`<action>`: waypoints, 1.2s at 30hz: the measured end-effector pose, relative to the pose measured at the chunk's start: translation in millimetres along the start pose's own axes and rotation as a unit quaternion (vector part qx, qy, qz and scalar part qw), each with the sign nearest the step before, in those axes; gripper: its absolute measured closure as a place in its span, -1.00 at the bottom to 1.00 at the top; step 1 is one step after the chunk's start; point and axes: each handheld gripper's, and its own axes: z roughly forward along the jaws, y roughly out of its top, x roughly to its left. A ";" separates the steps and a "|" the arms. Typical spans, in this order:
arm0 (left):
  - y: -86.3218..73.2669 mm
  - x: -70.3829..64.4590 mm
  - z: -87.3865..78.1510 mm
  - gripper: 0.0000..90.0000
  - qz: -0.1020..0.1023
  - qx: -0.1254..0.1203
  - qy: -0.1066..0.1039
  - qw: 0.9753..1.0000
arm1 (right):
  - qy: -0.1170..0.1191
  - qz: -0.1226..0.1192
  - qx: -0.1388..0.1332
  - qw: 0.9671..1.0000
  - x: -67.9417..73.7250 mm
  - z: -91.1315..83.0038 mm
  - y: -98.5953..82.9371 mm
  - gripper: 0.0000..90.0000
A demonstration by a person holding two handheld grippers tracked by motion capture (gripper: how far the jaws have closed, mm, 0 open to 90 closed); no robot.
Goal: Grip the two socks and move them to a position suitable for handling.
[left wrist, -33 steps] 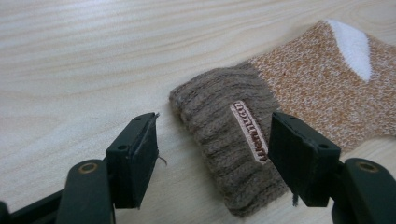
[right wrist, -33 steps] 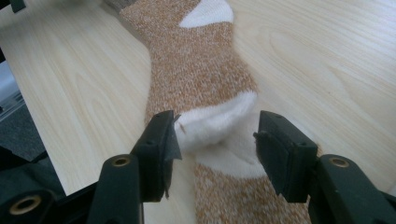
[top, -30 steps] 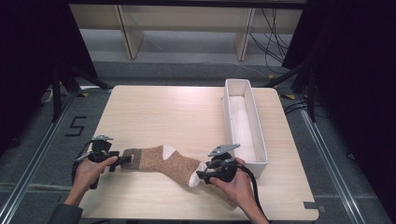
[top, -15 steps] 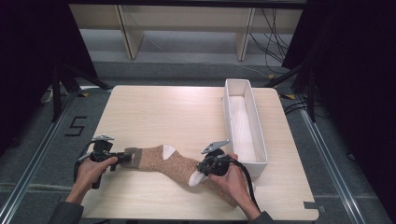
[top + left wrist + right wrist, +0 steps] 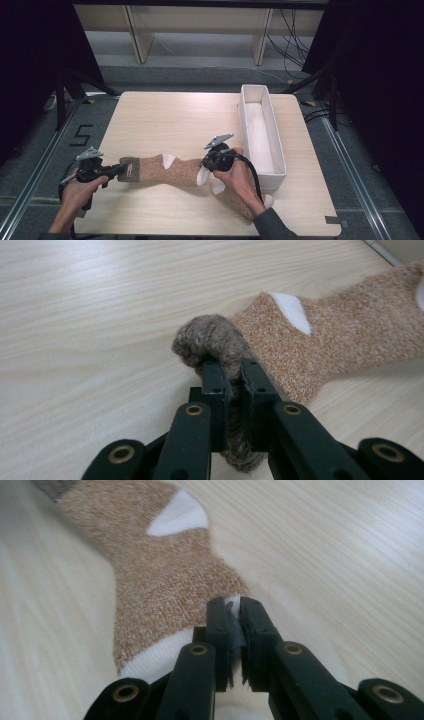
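Note:
A tan sock [image 5: 175, 170] with white heel and toe lies stretched across the front of the wooden table [image 5: 175, 120]. My left gripper [image 5: 119, 170] is shut on its grey-brown cuff [image 5: 210, 335], which bunches up over the jaws of the left gripper [image 5: 231, 367]. My right gripper [image 5: 206, 164] is shut on the sock's white toe [image 5: 155, 660], pinched between the jaws of the right gripper [image 5: 231, 605]. The heel patch [image 5: 180, 512] shows beyond. A second tan sock [image 5: 235, 202] lies partly hidden under the right hand.
A long white tray [image 5: 260, 130] stands along the table's right side, close to the right hand. The front table edge is just below both hands. Bare wood stretches across the back and left of the table.
My right gripper has moved left and slightly away from the front edge with the toe in it, so the sock is less stretched. The left gripper has barely moved.

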 end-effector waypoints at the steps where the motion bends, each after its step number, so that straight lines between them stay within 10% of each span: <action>1: -3.1 -1.1 0.1 0.83 -0.008 -0.005 -0.003 1.000 | -0.005 0.006 -0.003 1.000 -1.3 5.5 0.4 0.87; 14: -11.8 -0.8 10.4 0.58 0.006 0.044 -0.014 0.999 | -0.050 0.006 0.056 0.997 -15.3 26.7 -9.0 0.80; 18: -13.2 2.9 10.6 0.39 0.004 0.051 -0.004 0.999 | -0.057 0.053 0.073 0.994 -15.1 28.7 -10.5 0.52; 23: -9.7 3.3 2.4 0.02 -0.014 0.029 0.007 0.999 | -0.047 0.058 0.038 0.997 -17.3 16.2 -9.1 0.42; 27: -3.0 -12.1 -5.3 -0.09 -0.022 -0.016 -0.005 1.000 | -0.043 0.040 0.011 0.998 -16.0 -0.8 -10.0 0.42; 36: -4.2 -71.9 12.7 -0.11 0.031 -0.005 -0.079 0.996 | -0.019 0.017 -0.005 1.000 11.9 -36.3 -31.4 0.37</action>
